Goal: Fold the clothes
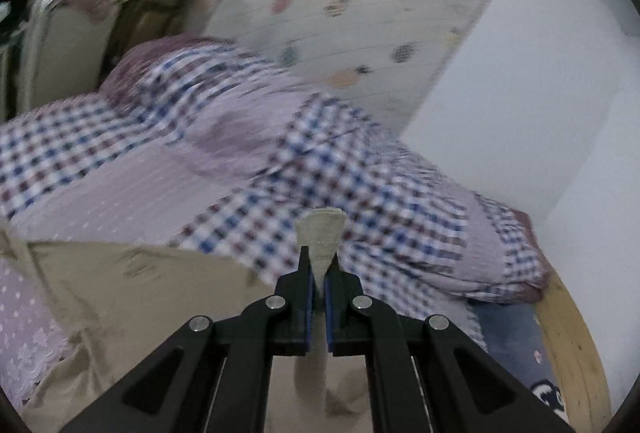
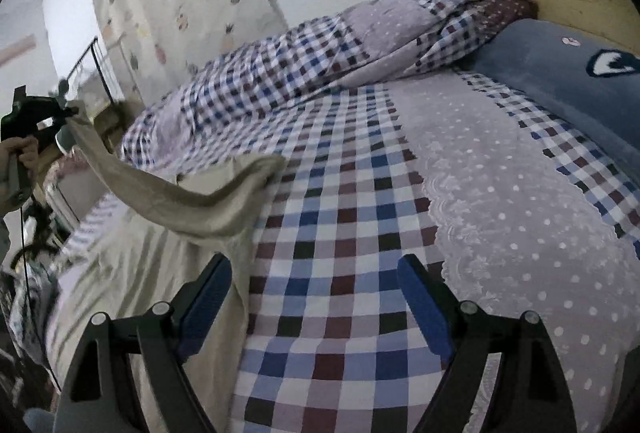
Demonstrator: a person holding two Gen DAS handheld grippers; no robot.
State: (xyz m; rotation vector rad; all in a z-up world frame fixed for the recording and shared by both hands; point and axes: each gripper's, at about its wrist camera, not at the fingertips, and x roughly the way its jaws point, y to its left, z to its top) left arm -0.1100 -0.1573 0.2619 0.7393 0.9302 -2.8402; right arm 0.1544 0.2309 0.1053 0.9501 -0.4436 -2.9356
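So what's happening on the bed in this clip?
A person with a handheld gripper in each hand is folding a beige garment on a bed with a checked bedsheet. The left gripper is shut on a corner of the garment and holds it lifted, so the cloth hangs in a band down to the bed. The right gripper is open and empty, above the sheet beside the garment's edge. The fold is not finished.

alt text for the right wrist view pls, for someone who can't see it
The right gripper hangs open and empty over a checked bedsheet. At left, a beige garment lies on the bed, one end lifted by the left gripper in a hand. A crumpled checked quilt and blue pillow lie behind.
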